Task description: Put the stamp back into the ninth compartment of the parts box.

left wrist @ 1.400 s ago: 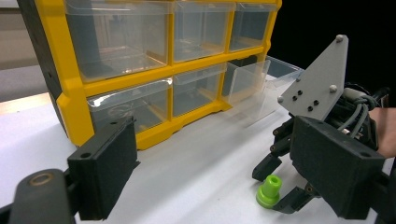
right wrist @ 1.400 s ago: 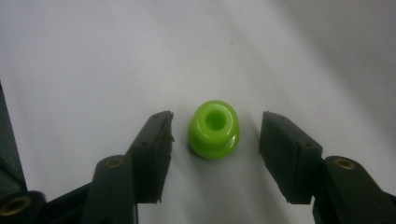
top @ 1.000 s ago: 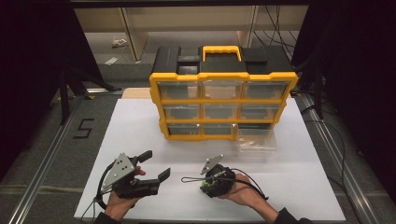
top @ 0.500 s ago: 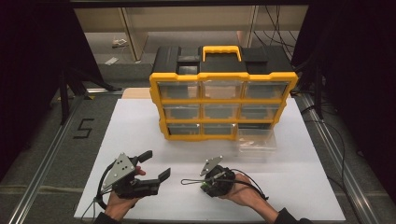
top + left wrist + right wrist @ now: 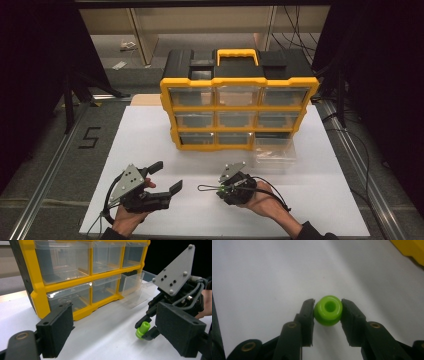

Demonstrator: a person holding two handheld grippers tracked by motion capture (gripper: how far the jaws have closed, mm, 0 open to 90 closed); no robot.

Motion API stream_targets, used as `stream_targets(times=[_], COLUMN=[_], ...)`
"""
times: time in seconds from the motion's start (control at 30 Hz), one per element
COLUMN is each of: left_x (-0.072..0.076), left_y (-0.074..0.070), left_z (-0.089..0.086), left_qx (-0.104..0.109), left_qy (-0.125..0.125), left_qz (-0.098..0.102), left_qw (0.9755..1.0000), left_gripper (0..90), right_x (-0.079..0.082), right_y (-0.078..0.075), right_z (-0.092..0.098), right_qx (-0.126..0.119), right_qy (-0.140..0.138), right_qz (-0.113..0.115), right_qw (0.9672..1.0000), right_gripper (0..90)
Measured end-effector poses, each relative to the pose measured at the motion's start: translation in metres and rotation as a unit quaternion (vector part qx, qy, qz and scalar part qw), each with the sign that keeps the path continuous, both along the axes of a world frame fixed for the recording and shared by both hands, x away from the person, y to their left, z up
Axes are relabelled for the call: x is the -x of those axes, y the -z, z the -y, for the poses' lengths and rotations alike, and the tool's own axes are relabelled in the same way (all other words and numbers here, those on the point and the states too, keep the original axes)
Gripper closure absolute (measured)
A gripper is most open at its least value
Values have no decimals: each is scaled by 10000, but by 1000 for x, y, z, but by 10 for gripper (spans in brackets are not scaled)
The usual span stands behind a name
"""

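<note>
The yellow drawer organizer (image 5: 239,112) stands upright at the centre of the high view, toward the far side of the white table (image 5: 320,200); its bottom-right slot is vacant and one clear drawer (image 5: 274,154) sits pulled out on the table just below and right of it, touching or nearly touching the cabinet base. Judged from this, the pick-up is accomplished while the stowing is outstanding: the part is not yet in the loose drawer, and that drawer is not yet back in its slot. The left gripper (image 5: 166,179), lower left of the high view, has its jaws spread wide with nothing between them and rests low over the table. The right gripper (image 5: 220,189), lower centre, has just been closing and now clamps the small green plastic fitting (image 5: 328,310); in the right gripper view the fitting sits at frame centre, squarely between both pads (image 5: 308,315), bore facing the camera. In the left gripper view the fitting (image 5: 142,330) appears right of centre, at the table surface, well apart from the drawer.
</note>
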State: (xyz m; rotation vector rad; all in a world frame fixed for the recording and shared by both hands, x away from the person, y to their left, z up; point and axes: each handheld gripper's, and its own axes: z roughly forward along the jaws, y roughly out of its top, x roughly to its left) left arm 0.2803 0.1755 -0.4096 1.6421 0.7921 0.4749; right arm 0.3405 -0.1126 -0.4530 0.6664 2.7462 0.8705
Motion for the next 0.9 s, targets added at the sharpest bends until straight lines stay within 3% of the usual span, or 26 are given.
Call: stream_targets(times=[0.33, 0.9], left_x=[0, 0], left_y=[0, 0], left_z=[0, 0], left_qx=[7, 23], left_qy=[3, 1], left_qz=[1, -6], left_qw=[10000, 10000], left_gripper=[151, 151], right_x=[-2, -7], right_y=[-14, -40], right_z=[9, 30], right_qx=[-256, -641], right_qy=[184, 498], right_qz=[196, 577], right_qw=[9993, 9950], right_gripper=[648, 648])
